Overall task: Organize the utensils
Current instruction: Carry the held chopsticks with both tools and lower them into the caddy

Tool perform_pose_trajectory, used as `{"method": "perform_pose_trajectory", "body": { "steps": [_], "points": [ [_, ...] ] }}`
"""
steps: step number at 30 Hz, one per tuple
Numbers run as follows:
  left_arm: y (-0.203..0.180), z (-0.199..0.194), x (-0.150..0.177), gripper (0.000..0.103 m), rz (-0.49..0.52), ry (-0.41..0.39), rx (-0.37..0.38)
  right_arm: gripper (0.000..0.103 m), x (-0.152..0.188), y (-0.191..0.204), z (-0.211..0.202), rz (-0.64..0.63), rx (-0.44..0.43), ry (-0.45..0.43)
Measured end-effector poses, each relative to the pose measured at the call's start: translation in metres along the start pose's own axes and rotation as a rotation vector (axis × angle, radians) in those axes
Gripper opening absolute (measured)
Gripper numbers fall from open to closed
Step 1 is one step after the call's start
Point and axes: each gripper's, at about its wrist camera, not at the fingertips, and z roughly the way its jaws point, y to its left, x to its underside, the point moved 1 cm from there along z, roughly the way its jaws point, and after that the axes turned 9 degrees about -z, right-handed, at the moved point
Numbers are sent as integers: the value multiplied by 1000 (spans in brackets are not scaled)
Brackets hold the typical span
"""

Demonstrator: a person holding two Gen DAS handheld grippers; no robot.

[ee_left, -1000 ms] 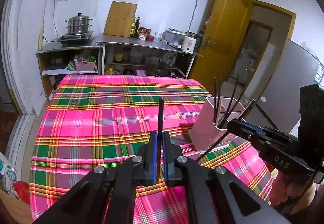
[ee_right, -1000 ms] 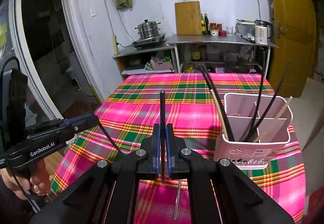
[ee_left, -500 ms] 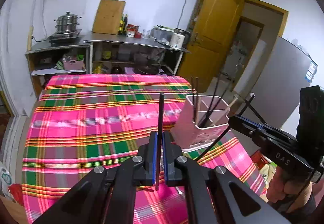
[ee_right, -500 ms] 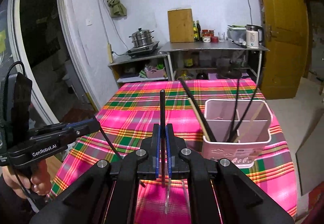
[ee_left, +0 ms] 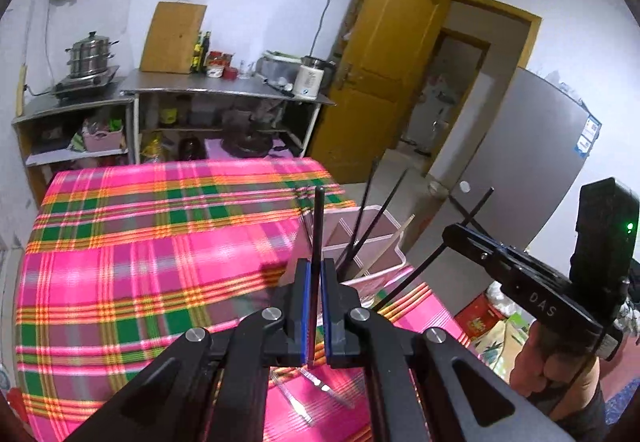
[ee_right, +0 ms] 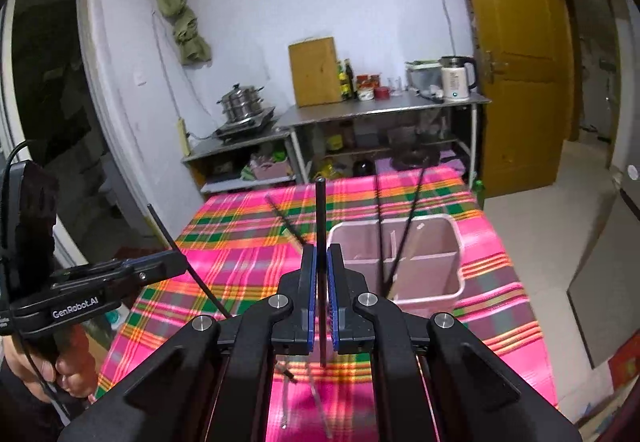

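Between my left gripper's (ee_left: 316,274) blue pads stands one black chopstick (ee_left: 318,226), pinched tight, its tip rising straight up past the jaws.

Item, right gripper (ee_right: 320,274): jaws likewise closed on a second black chopstick (ee_right: 320,218), upright, lower end showing below the pads. From the left camera, this same gripper juts in at the right edge with its stick slanting through it, a person's hand (ee_left: 556,370) round the handle.

Item, pink holder (ee_right: 416,262): a rectangular plastic bin with inner dividers, standing on the table near its right edge, just beyond both grippers. Several black chopsticks lean in it, and one pale wooden chopstick (ee_left: 390,246) tilts toward its right side.

Item, loose clear utensils (ee_right: 316,398): thin pieces lying flat on the cloth beneath my jaws; I cannot tell what kind.

Item, tablecloth (ee_left: 140,262): pink, green and orange plaid, covering the whole table.

Item, background: steel counter (ee_right: 384,108) against the white wall, bearing a wooden cutting board (ee_right: 314,70), bottles, jars and a white kettle (ee_right: 454,82); a stacked steamer pot (ee_right: 240,106) on a burner to its left; a yellow door (ee_right: 516,62) open at right.
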Motion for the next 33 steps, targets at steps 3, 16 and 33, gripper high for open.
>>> {"method": "perform_pose_trajectory", "body": {
  "steps": [3,16,33],
  "points": [
    [-12,1,-12,4,7,-17,17,5,-10,-7,-7,0,17,-25],
    [-40,13,-66,4,7,-89,64,5,-55,-35,-15,10,64,-121],
    [-18,82,-47,5,2,-14,35,5,-31,-50,45,32,69,-42]
  ]
}}
